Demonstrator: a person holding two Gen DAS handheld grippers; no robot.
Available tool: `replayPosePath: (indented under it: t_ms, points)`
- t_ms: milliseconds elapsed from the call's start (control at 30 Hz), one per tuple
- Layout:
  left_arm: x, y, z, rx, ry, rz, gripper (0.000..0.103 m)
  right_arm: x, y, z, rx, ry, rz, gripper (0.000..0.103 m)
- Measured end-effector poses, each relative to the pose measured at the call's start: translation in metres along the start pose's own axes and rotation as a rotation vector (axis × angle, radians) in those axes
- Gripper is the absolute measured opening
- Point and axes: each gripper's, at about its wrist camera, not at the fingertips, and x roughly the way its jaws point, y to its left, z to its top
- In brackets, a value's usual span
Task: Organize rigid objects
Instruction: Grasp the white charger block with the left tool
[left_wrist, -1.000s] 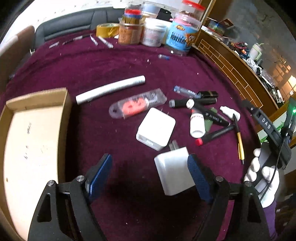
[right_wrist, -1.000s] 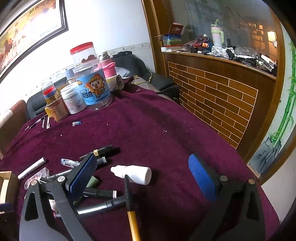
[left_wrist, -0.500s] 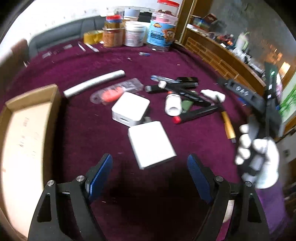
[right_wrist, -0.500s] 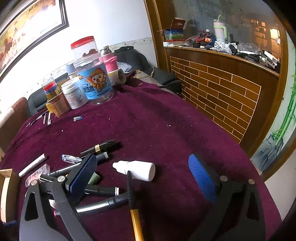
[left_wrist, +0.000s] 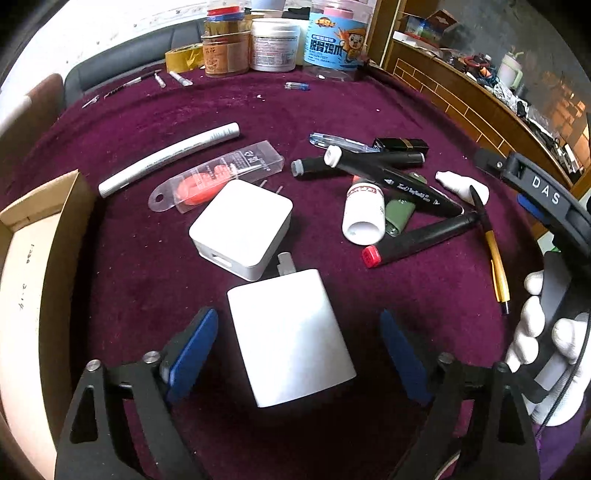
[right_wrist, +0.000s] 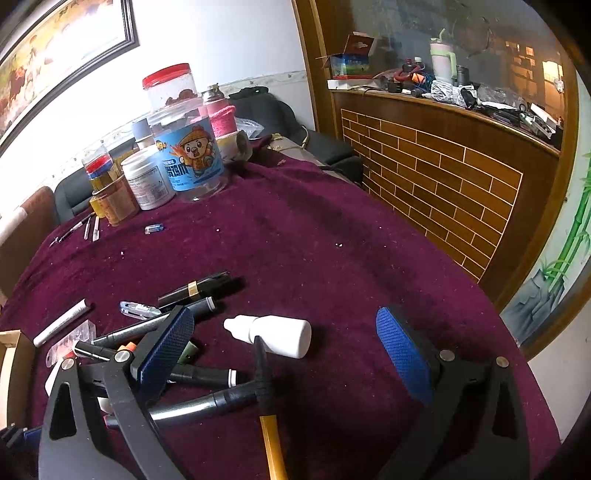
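Note:
A white plug charger (left_wrist: 291, 336) lies flat on the maroon cloth between the blue pads of my left gripper (left_wrist: 297, 321). The jaws are opening and a gap shows on each side of the charger. A second white charger (left_wrist: 242, 227) lies just beyond it, prongs up. Further right is a heap of black markers (left_wrist: 391, 181), a white bottle (left_wrist: 364, 214) and a yellow pen (left_wrist: 496, 266). My right gripper (right_wrist: 284, 321) stands open over a white dropper bottle (right_wrist: 273, 334) and the yellow pen (right_wrist: 271, 439), holding nothing.
An open cardboard box (left_wrist: 40, 229) stands at the left table edge. A white tube (left_wrist: 166, 157) and a clear packet with a red part (left_wrist: 218, 177) lie mid-table. Jars and tins (left_wrist: 273, 44) line the far edge. A white-gloved hand (left_wrist: 535, 332) holds the right gripper.
My left gripper has come forward and down over the near charger, which now lies between its pads, and its jaws have spread a little wider. The right gripper has kept still.

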Motion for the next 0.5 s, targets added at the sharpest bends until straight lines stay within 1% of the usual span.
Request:
replayPosePath:
  t_ms: [167,233,267,300,333,367,500]
  points:
    - [0.004,-0.007,-0.004,0.054,-0.029,0.077,0.088,0.001,0.002,0.0,-0.006,0.005,-0.002,0.1]
    - [0.004,-0.006,-0.006,0.052,-0.045,0.084,0.084,0.002,0.002,0.0,-0.007,0.004,-0.006,0.1]
    - [0.001,-0.005,-0.007,0.047,-0.056,0.09,0.07,0.002,0.002,0.0,-0.006,0.004,-0.01,0.1]
    - [-0.004,-0.003,-0.009,0.048,-0.071,0.088,0.05,0.003,0.001,0.0,-0.006,0.006,-0.012,0.1]
    - [-0.006,-0.002,-0.009,0.049,-0.07,0.081,0.044,0.004,0.001,-0.001,-0.006,0.009,-0.014,0.1]
    - [-0.008,0.0,-0.009,0.044,-0.063,0.071,0.041,0.004,0.001,-0.001,-0.007,0.011,-0.016,0.1]
    - [-0.021,0.017,-0.017,-0.024,-0.046,-0.005,0.041,0.008,0.002,-0.002,-0.015,0.023,-0.023,0.1]
